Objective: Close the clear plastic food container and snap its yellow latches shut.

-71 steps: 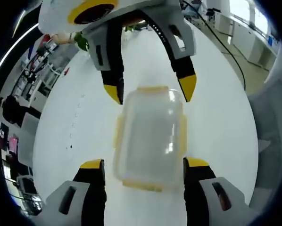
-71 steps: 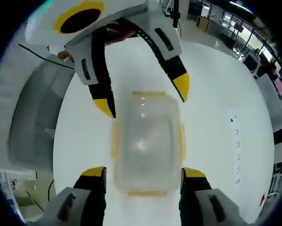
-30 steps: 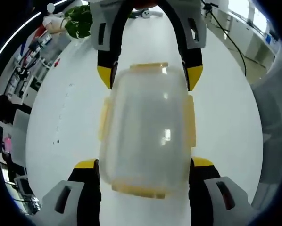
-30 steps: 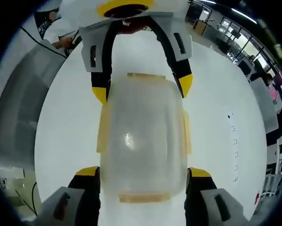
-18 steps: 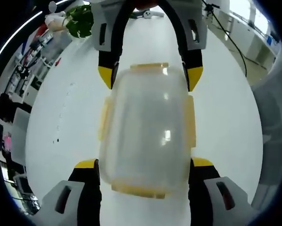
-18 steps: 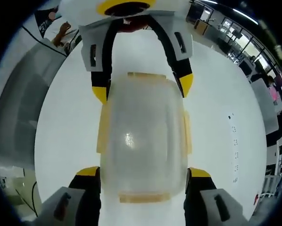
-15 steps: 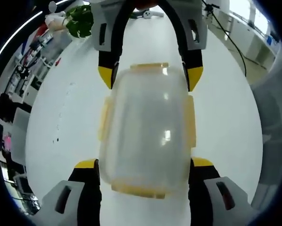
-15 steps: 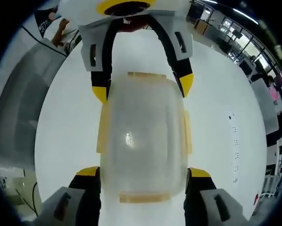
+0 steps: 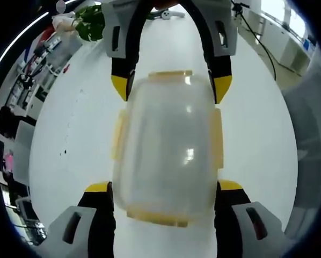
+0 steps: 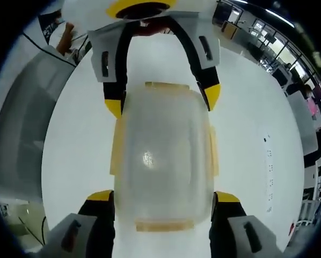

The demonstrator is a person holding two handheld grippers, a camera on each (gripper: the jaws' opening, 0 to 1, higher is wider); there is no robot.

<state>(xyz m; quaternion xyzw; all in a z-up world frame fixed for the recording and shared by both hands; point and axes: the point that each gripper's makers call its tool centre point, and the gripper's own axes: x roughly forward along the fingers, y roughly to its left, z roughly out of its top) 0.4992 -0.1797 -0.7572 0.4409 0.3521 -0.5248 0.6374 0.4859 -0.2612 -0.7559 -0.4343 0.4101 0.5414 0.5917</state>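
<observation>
Both my left gripper (image 9: 163, 187) and right gripper (image 10: 162, 195) sit spread wide, flanking the container (image 9: 166, 150) from 6 and 12 o'clock.

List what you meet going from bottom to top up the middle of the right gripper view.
Right hand-held gripper → near yellow latch → clear container lid → far yellow latch → left hand-held gripper

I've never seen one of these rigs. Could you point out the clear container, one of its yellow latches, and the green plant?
clear container (image 9: 168, 156), left gripper view, middle of its lid.
yellow latch (image 10: 116, 148), right gripper view, flap on its side.
green plant (image 9: 89, 22), left gripper view, its leaves.
</observation>
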